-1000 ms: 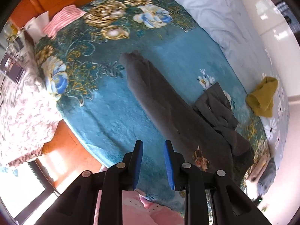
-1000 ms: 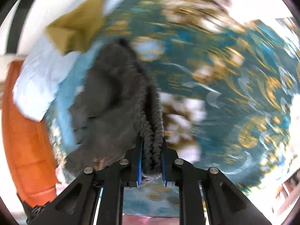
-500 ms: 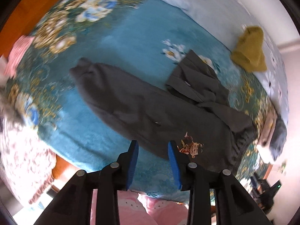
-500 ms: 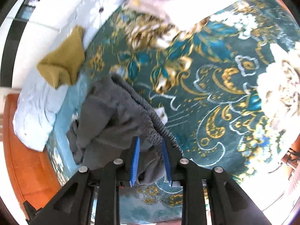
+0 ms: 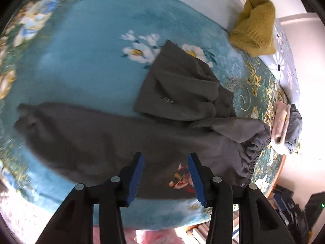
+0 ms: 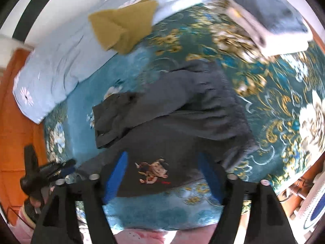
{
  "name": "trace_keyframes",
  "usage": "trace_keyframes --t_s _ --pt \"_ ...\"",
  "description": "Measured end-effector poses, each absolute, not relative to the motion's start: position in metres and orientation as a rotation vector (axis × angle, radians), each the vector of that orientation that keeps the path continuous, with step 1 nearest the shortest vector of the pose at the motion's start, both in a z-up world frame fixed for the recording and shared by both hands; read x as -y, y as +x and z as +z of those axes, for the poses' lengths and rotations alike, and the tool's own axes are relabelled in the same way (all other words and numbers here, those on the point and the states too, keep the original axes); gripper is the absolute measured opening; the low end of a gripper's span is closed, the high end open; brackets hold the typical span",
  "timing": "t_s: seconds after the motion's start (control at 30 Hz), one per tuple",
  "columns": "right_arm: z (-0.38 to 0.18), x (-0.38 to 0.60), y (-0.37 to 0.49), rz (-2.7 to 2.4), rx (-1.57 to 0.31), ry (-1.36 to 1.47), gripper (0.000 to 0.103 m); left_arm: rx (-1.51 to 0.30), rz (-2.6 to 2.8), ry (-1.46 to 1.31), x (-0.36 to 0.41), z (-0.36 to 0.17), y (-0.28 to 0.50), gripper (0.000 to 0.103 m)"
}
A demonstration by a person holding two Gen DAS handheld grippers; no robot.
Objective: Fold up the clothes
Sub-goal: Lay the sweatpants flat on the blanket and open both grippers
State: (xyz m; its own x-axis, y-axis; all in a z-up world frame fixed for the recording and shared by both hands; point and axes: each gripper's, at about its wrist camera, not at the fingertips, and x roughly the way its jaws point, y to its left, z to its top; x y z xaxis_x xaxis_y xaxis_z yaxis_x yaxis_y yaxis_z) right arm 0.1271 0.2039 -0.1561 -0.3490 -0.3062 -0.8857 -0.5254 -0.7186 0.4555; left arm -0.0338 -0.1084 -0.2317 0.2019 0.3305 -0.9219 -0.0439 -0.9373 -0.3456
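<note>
Dark grey trousers (image 5: 113, 140) lie across a teal floral blanket (image 5: 85, 61), one leg stretched left and the other bunched up behind. A cartoon print (image 5: 180, 180) sits near the elastic waistband (image 5: 254, 152). My left gripper (image 5: 166, 158) hovers just over the print; its jaws are opening with only flat cloth beneath them. In the right wrist view my right gripper (image 6: 162, 156) hangs above the same trousers (image 6: 182, 109) and print (image 6: 154, 170); its jaws are opening wide and hold nothing.
A mustard-yellow garment (image 5: 254, 28) lies at the blanket's far edge on a pale blue quilt (image 6: 54, 69). A folded stack of clothes (image 6: 270, 18) sits at the right end. The orange wooden bed frame (image 6: 12, 122) runs along the left.
My right gripper has let go of the waistband, opened wide and risen. My left gripper has swung down towards the waist end of the trousers and spread its jaws.
</note>
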Motion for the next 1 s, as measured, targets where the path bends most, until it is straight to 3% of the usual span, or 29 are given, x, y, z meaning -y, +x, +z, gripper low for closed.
trace_keyframes --t_s 0.1,0.2,0.37,0.63,0.67,0.7,0.77,1.0 --pt "-0.156 -0.179 0.107 2.145 -1.09 -1.703 0.086 0.269 1.727 -2.216 0.078 -0.255 -0.048 0.05" --pt "-0.159 -0.161 0.105 2.104 -1.11 -1.708 0.101 0.234 1.681 -2.205 0.041 -0.265 -0.062 0.054" --pt "-0.155 -0.155 0.123 2.074 -0.881 -1.733 0.102 0.074 1.62 -2.15 -0.026 -0.279 -0.082 0.06" --pt "-0.15 -0.163 0.165 1.958 -0.859 -1.719 0.102 -0.172 1.586 -2.235 -0.096 -0.336 -0.097 0.061" --pt "-0.15 -0.162 0.169 1.943 -0.845 -1.729 0.102 -0.208 1.597 -2.232 -0.097 -0.34 -0.099 0.056" --pt "-0.15 -0.161 0.171 1.933 -0.833 -1.738 0.102 -0.207 1.611 -2.231 -0.093 -0.341 -0.101 0.036" --pt "-0.151 -0.161 0.172 1.921 -0.814 -1.751 0.102 -0.143 1.63 -2.228 -0.077 -0.339 -0.108 0.016" --pt "-0.151 -0.158 0.147 1.978 -0.784 -1.778 0.102 0.453 1.767 -2.04 0.062 -0.264 -0.151 0.012"
